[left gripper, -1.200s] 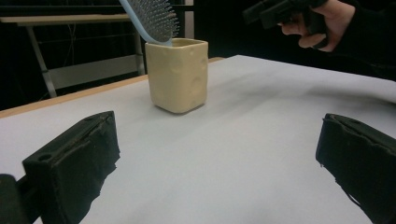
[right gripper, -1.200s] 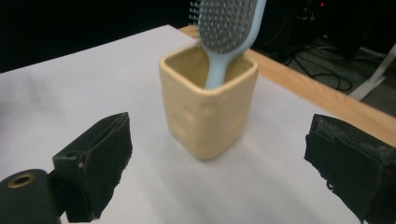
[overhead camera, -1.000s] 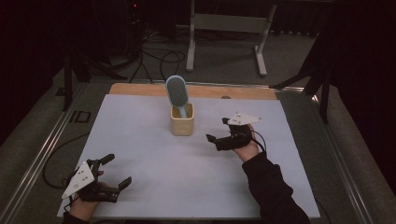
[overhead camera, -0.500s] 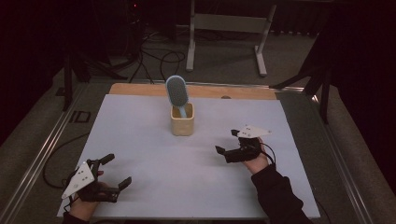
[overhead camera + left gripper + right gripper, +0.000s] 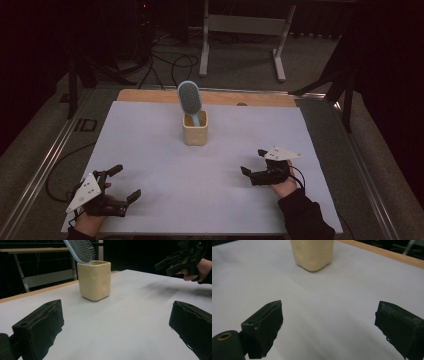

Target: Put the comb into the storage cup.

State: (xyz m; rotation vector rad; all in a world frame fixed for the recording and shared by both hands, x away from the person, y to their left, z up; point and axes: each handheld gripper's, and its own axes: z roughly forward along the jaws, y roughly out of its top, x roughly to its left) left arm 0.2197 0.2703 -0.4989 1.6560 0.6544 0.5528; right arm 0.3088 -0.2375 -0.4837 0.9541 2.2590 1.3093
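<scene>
Centrally, hairbrush (image 5: 190,101): blue; stands handle-down in the cream cup (image 5: 195,133), head tilted above the rim
Cup: mid-bench, on the white sheet (image 5: 165,165); well apart from both grippers
Left gripper (image 5: 121,183): jaws spread wide, holding nothing; low at the near left corner of the bench (image 5: 150,95)
Right gripper (image 5: 253,163): jaws apart, empty; near right, pointing toward the cup
</scene>
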